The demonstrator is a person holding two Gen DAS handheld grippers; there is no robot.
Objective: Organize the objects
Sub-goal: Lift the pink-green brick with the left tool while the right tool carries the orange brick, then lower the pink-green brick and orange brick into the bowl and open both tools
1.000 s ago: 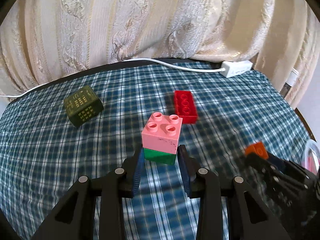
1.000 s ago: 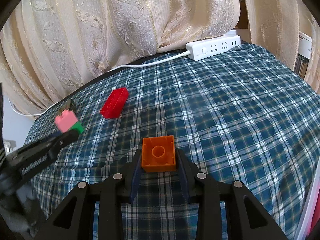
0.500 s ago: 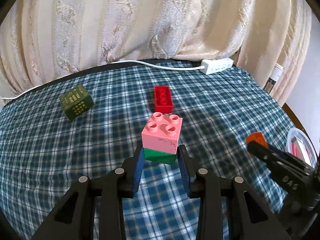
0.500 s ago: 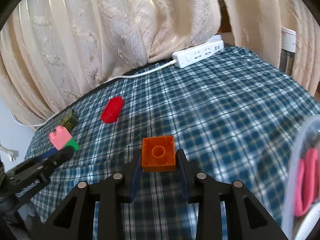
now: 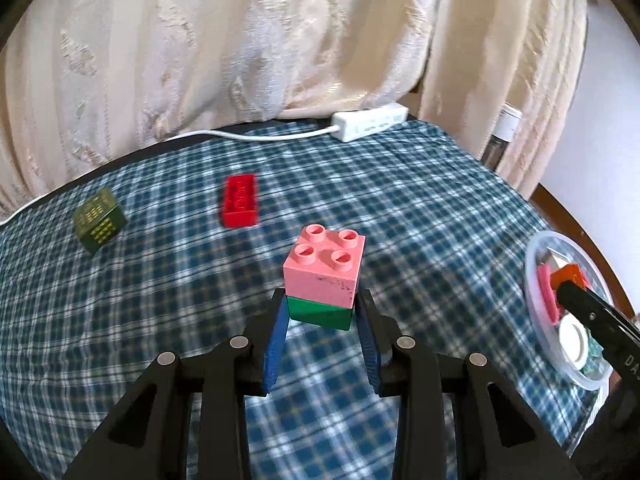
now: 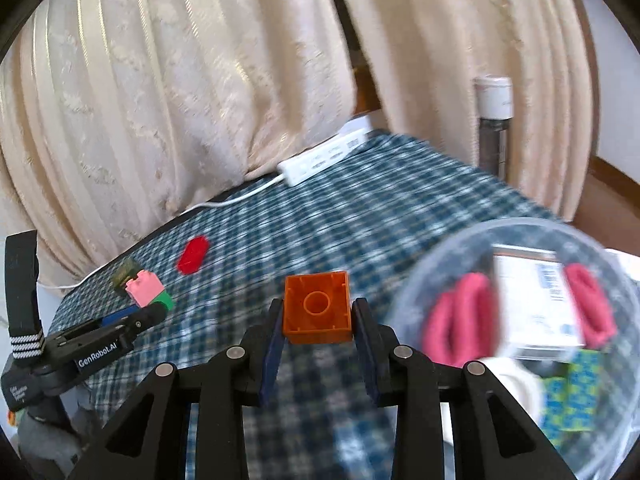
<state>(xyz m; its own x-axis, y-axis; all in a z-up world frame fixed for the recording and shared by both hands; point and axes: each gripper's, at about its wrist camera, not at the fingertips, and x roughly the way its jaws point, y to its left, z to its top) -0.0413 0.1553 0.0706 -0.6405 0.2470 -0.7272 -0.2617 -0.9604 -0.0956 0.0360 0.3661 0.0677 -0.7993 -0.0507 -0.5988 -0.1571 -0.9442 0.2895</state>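
Observation:
My left gripper (image 5: 321, 316) is shut on a green brick (image 5: 320, 313) that carries a pink brick (image 5: 325, 266) on top, held above the checked cloth. My right gripper (image 6: 317, 322) is shut on an orange brick (image 6: 317, 307), hollow side facing the camera, just left of a clear plastic bowl (image 6: 408, 300). In the left wrist view that orange brick (image 5: 568, 274) hangs over the bowl (image 5: 532, 264) at the right edge. A red brick (image 5: 239, 199) and a dark green block (image 5: 99, 220) lie on the cloth farther back.
The bowl holds pink pieces (image 6: 456, 316), a white box (image 6: 532, 304), a white round piece (image 5: 573, 339) and a green patterned item (image 6: 576, 396). A white power strip (image 5: 370, 122) with its cable lies at the table's far edge under cream curtains (image 5: 280, 40). A bottle (image 6: 493, 120) stands beyond the right edge.
Both grippers have swung to the right with their bricks. The bowl has come into view, and the orange brick now hangs at its rim. The red brick and green block have slid leftward in view.

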